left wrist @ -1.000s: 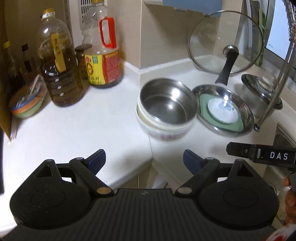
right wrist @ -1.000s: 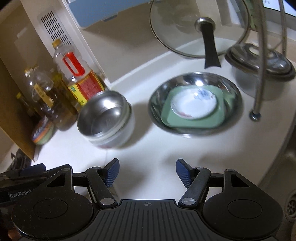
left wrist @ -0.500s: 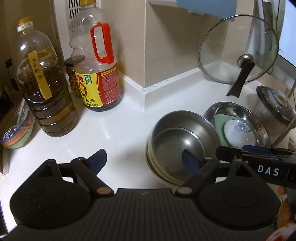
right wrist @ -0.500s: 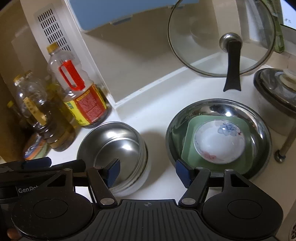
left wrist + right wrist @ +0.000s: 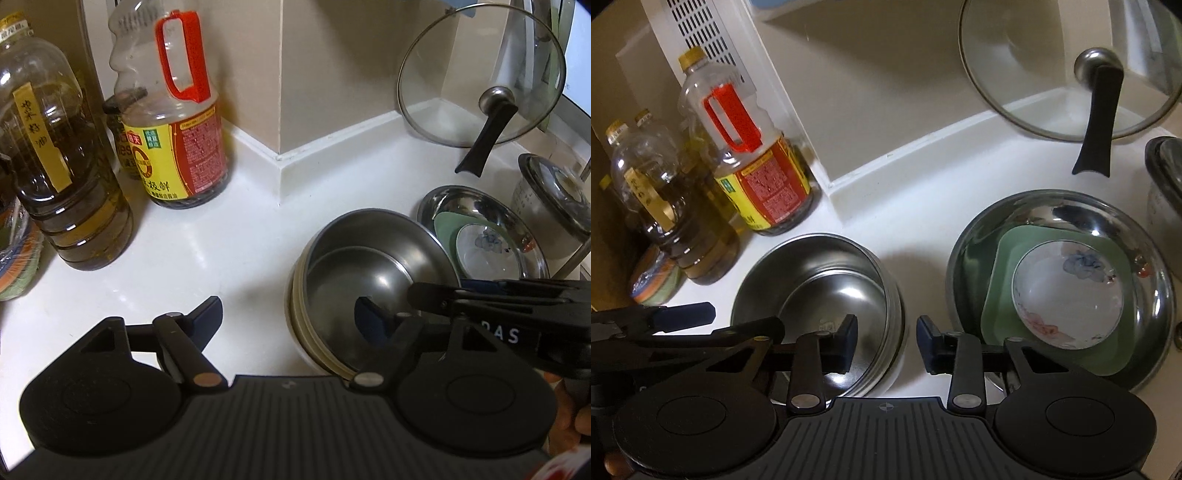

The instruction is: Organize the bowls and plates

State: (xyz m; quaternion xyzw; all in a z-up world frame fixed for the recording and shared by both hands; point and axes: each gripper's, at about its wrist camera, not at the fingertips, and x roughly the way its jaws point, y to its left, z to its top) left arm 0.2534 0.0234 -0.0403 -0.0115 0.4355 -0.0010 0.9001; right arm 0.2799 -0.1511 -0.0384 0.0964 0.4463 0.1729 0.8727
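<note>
White kitchen surface (image 5: 923, 206) carries a steel bowl (image 5: 827, 291) nested in a white one. Right of it, a steel pan (image 5: 1067, 206) holds a green plate (image 5: 1001, 295) and flowered bowl (image 5: 1067, 295). Left hand-held gripper (image 5: 291, 314) and right hand-held gripper (image 5: 886, 332) are both spread, each straddling the steel bowl's rim.

Bowls (image 5: 827, 284) left of pan (image 5: 1052, 206) (adjacent).
</note>
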